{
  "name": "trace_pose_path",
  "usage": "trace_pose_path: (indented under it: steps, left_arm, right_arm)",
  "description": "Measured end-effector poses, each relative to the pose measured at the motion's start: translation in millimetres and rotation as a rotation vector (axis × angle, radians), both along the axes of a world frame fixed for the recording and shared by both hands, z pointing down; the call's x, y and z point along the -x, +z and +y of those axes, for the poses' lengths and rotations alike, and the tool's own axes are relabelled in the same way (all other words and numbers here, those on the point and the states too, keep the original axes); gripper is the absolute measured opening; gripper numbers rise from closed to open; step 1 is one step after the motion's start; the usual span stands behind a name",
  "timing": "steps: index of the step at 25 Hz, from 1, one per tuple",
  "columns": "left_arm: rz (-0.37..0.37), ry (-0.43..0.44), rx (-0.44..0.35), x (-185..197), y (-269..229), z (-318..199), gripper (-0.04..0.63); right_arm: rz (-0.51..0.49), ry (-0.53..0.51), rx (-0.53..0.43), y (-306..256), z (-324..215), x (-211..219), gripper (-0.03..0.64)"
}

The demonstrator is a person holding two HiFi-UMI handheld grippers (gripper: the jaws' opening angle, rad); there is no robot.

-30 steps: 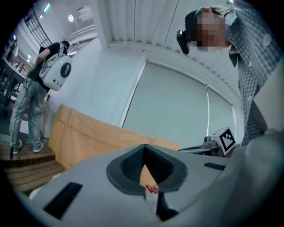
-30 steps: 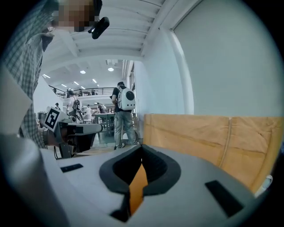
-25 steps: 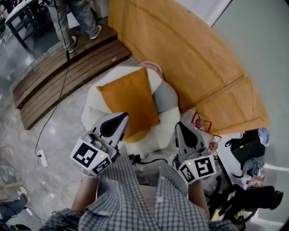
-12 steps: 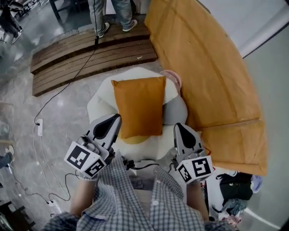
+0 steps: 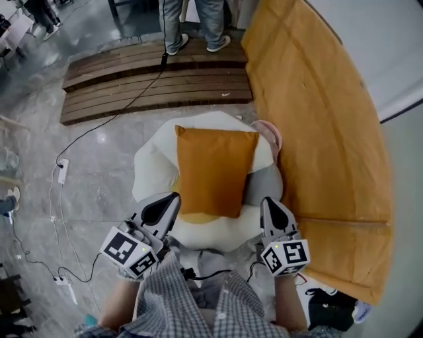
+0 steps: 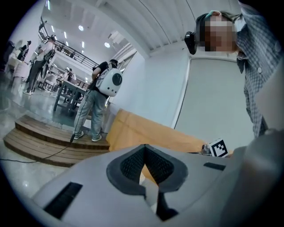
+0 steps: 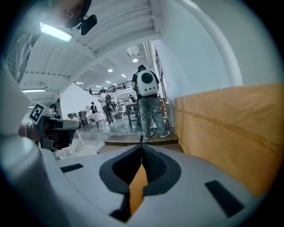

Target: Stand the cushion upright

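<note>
An orange square cushion [image 5: 215, 170] lies flat on a white round seat [image 5: 153, 168], straight ahead of me. My left gripper [image 5: 173, 196] hovers just short of the cushion's near left corner, shut and empty. To the right, my right gripper [image 5: 269, 200] is beside the cushion's near right corner, also shut with nothing in it. In the left gripper view the left gripper [image 6: 144, 146] has its jaws together, with a sliver of the orange cushion [image 6: 149, 175] below them. The right gripper [image 7: 142, 147] in its own view shows closed jaws over a strip of the cushion [image 7: 138, 184].
A grey cushion [image 5: 264, 186] and a pink item [image 5: 268, 134] sit at the seat's right side. A long orange curved bench [image 5: 317, 112] runs along the right. A wooden platform [image 5: 152, 76] with a standing person [image 5: 195, 20] lies beyond; a cable and power strip [image 5: 63, 170] cross the floor.
Both grippers have come down and closer to the seat's near edge, the right one more. My view has swung so the cushion now sits square ahead. The cushion has not moved.
</note>
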State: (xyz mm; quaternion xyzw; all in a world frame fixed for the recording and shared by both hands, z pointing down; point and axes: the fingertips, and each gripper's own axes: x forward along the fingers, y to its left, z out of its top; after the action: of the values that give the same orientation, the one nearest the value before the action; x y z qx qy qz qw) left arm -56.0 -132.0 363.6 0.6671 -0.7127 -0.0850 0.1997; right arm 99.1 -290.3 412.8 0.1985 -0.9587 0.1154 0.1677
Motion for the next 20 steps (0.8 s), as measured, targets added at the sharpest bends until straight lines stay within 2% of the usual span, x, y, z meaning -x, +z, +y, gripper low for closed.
trace_pose_path:
  steps: [5,8,11,17,20]
  left_arm:
    - [0.043,-0.074,0.055,29,36,-9,0.008]
    - [0.047,-0.111,0.114,46,67,-19,0.008]
    - [0.045,-0.103,0.157,55,97,-30,0.008]
    - [0.087,-0.044,0.173,64,150,-60,0.057]
    - [0.129,-0.046,0.196,73,186,-71,0.082]
  right_arm:
    - [-0.001,-0.030,0.059,28,-19,24,0.008]
    - [0.009,-0.055,0.082,51,-29,37,0.008]
    - [0.021,-0.056,0.102,77,-42,47,0.008]
    - [0.080,-0.095,0.006,134,-83,72,0.011]
    - [0.131,-0.106,-0.045,166,-103,82,0.060]
